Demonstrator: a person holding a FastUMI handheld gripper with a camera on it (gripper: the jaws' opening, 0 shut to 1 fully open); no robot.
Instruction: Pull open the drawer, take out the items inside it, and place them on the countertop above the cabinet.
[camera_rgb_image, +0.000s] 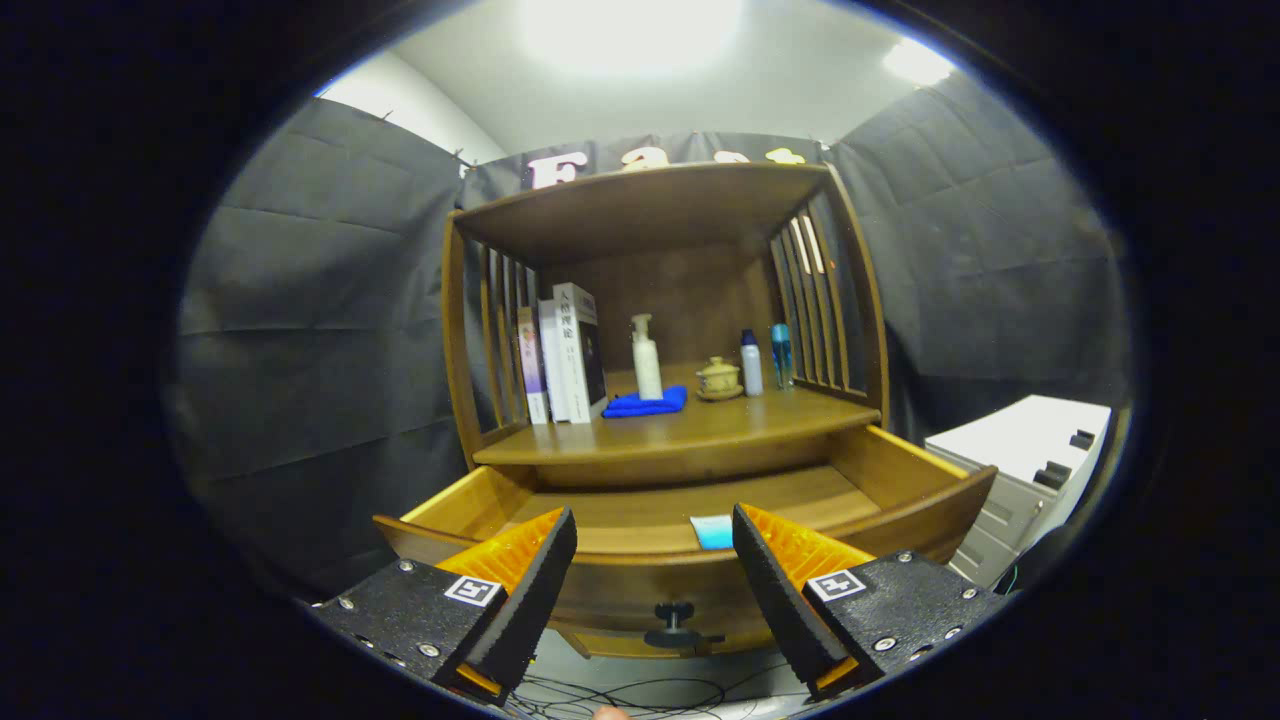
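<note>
One gripper (655, 560), fingers spread apart, nothing between them. One open drawer (690, 515) with one pale blue item (712, 531). Three books (562, 362), three bottles (647, 358), one blue cloth (646, 404), one lidded cup (718, 378).

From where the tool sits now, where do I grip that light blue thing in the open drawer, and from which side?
The light blue item lies flat on the drawer floor, close behind the front panel, partly hidden by it. Come from above, over the front panel, and pinch its two opposite side edges; lying flat, it offers no upright face. The tool is open, holding nothing, just short of the item.
</note>
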